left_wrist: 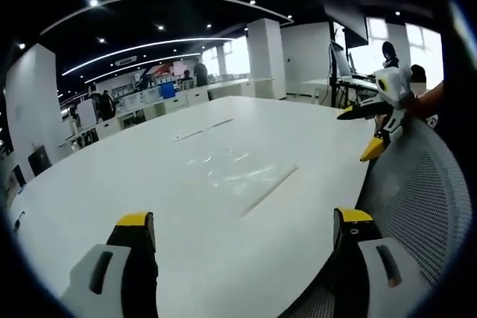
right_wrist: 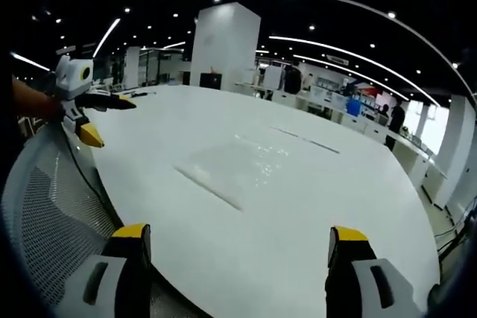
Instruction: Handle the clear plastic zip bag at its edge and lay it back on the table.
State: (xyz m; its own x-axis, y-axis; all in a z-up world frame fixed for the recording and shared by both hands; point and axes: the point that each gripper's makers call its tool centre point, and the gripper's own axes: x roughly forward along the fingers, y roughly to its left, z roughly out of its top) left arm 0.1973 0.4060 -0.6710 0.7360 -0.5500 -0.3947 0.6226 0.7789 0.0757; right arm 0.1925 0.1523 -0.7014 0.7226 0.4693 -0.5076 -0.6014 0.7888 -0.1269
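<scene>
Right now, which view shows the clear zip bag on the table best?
The right gripper view: the zip bag lies flat near the middle of the white table, its long sealed edge clearly outlined. In the left gripper view the bag looks fainter, mostly glare, though one edge still shows.

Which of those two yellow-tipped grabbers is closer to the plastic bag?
Hard to call: the left gripper and right gripper both sit back at the table edge, jaws wide open, neither touching the clear bag.

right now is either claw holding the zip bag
No, the clear zip bag lies flat on the white table, apart from the open right claw.
</scene>
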